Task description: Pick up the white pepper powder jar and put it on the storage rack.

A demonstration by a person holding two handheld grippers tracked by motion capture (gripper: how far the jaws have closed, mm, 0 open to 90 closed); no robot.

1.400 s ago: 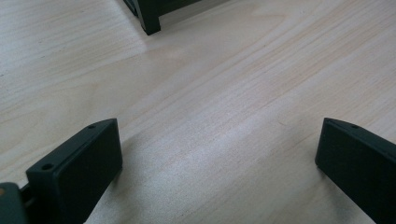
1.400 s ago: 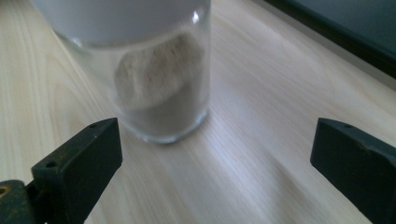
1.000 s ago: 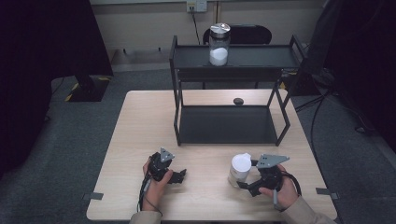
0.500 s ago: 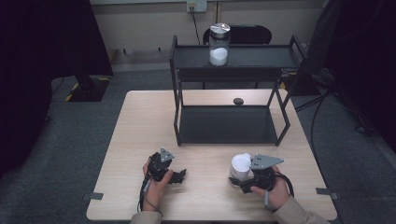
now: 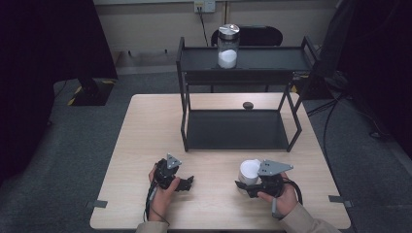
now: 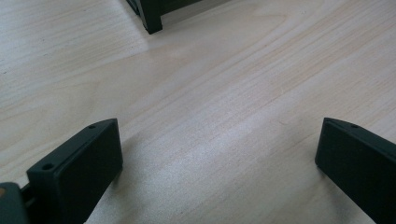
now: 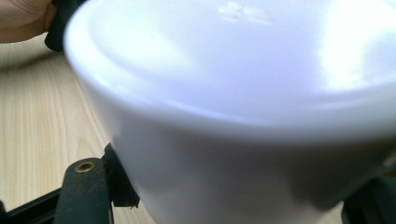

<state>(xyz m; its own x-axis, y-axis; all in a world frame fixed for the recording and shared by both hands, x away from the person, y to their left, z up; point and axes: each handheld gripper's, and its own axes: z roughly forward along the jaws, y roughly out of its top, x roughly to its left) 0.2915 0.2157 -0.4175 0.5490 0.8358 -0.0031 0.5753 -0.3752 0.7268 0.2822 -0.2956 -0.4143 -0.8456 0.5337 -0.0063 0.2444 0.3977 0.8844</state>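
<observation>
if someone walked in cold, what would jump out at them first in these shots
Most likely the white cup at the table's near right, clamped in the right gripper, whose jaws have just been closing on it; it looms large in the right gripper view. Next, the black two-tier rack at the far side of the table, with a glass jar of white powder on its top shelf. The left gripper rests open on the bare wood at the near left.
</observation>
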